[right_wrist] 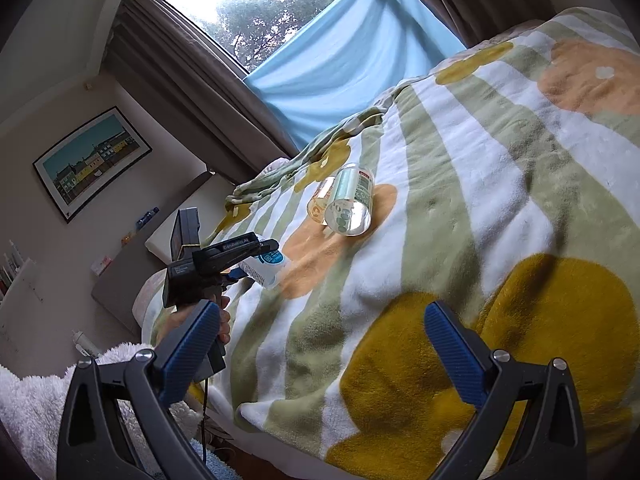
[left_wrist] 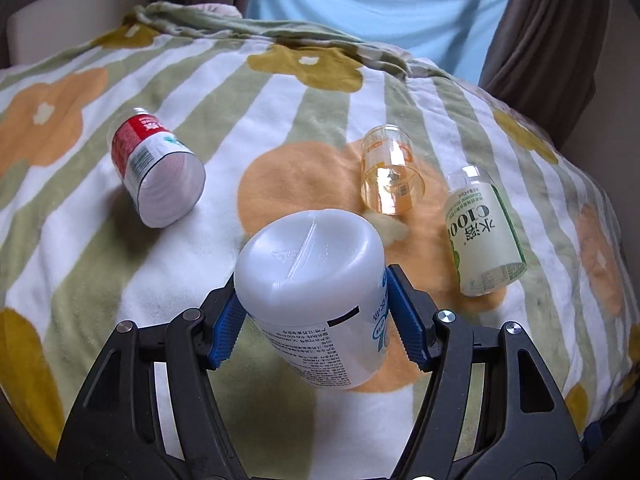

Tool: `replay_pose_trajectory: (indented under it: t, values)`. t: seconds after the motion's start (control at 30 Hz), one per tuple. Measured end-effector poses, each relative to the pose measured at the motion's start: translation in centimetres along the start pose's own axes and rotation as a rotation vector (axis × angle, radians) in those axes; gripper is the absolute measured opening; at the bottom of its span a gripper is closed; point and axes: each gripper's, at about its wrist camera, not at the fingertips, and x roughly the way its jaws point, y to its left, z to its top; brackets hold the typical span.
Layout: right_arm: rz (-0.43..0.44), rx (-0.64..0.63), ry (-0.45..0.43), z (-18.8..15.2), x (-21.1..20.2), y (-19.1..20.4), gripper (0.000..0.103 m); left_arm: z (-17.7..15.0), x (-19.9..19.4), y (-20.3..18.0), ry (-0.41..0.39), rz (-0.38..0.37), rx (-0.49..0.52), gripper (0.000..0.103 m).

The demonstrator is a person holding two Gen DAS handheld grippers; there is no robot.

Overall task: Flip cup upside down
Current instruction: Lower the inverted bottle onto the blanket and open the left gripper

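My left gripper (left_wrist: 312, 300) is shut on a white plastic cup (left_wrist: 312, 264) with a printed label. It holds the cup tilted above the blanket, closed base facing up and away from me; the mouth is hidden underneath. The blue pads (left_wrist: 226, 328) press on both sides of the cup. In the right wrist view the left gripper (right_wrist: 224, 260) shows from the side in a person's hand, with the white cup (right_wrist: 266, 268) low over the blanket. My right gripper (right_wrist: 322, 316) is open, empty, and hovers over the blanket's near edge.
Three more cups lie on their sides on the striped flower blanket (left_wrist: 280, 112): a red-labelled one (left_wrist: 156, 172) at left, a clear orange one (left_wrist: 390, 176) and a green-labelled one (left_wrist: 484, 232) at right. A blue sheet (left_wrist: 380, 4) and brown curtains (right_wrist: 192, 92) stand behind the bed.
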Motion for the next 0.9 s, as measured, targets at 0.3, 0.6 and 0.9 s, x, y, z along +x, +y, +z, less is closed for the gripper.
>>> replay_pose_trajectory:
  t: [0.3,0.6,0.9]
  values:
    - [-0.014,-0.017,0.008,-0.1,0.3,0.3,0.102,-2.6,0.1,-1.9,-0.031,0.036,0.159,0.063]
    - [-0.034,-0.055,0.033,-0.3,0.9,0.9,0.102,-3.4,-0.1,-2.2,-0.023,0.031,0.201,0.065]
    - [-0.040,-0.057,0.032,-0.4,1.0,1.0,0.102,-3.8,0.1,-1.3,0.021,0.016,0.161,0.098]
